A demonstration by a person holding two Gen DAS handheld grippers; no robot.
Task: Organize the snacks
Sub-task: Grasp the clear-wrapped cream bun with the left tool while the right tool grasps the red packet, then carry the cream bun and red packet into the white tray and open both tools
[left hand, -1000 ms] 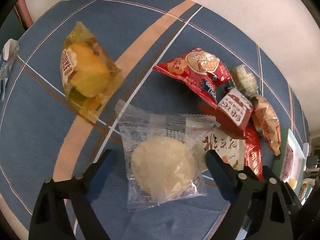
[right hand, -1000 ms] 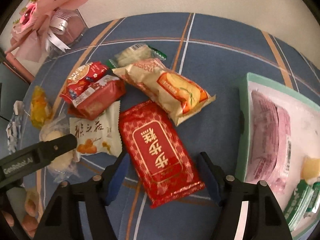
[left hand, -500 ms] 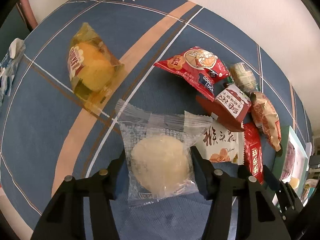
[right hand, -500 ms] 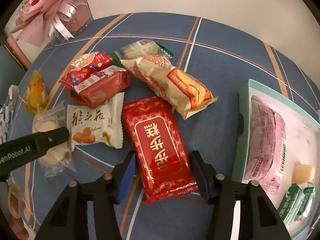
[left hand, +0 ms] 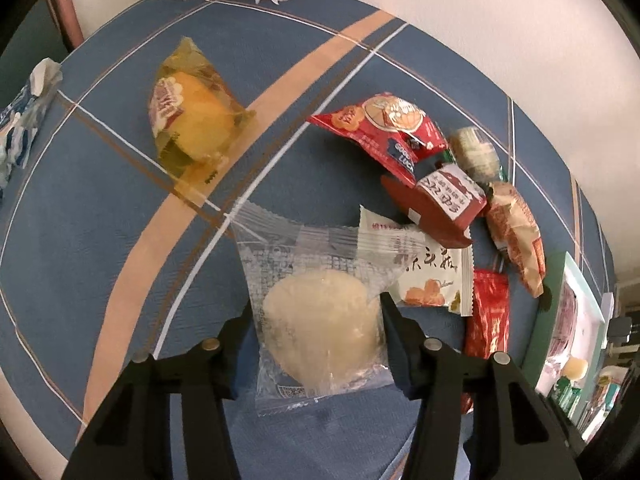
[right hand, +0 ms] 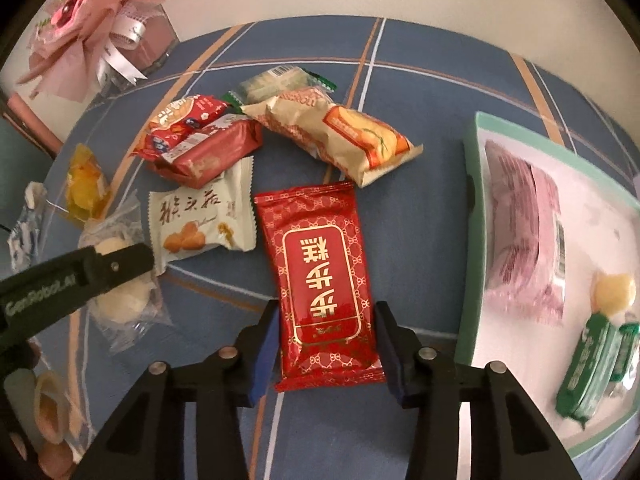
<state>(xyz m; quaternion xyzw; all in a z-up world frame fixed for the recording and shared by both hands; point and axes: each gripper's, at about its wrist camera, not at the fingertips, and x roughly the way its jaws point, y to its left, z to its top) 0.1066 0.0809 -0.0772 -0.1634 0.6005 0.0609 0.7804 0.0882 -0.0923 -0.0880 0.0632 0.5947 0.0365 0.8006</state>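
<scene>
My left gripper point(left hand: 316, 340) is shut on a clear packet with a round pale pastry point(left hand: 320, 332), its fingers pressing both sides; the packet also shows in the right wrist view point(right hand: 120, 300) under the left finger point(right hand: 100, 268). My right gripper point(right hand: 324, 344) is shut on the near end of a red packet with gold characters point(right hand: 320, 276) lying on the blue cloth. A green-rimmed tray point(right hand: 468, 240) at the right holds a pink packet point(right hand: 524, 232), green packets point(right hand: 592, 372) and a small pale sweet point(right hand: 614, 290).
More snacks lie on the cloth: a yellow cake packet point(left hand: 192, 120), a white packet with orange print point(right hand: 204, 216), two red packets point(right hand: 200, 144), a beige bread packet point(right hand: 340, 136), a green-white packet point(right hand: 280, 80). A pink flower box point(right hand: 120, 36) stands far left.
Both grippers have moved forward and closed: the left onto the clear pastry packet, the right onto the red packet's near end.
</scene>
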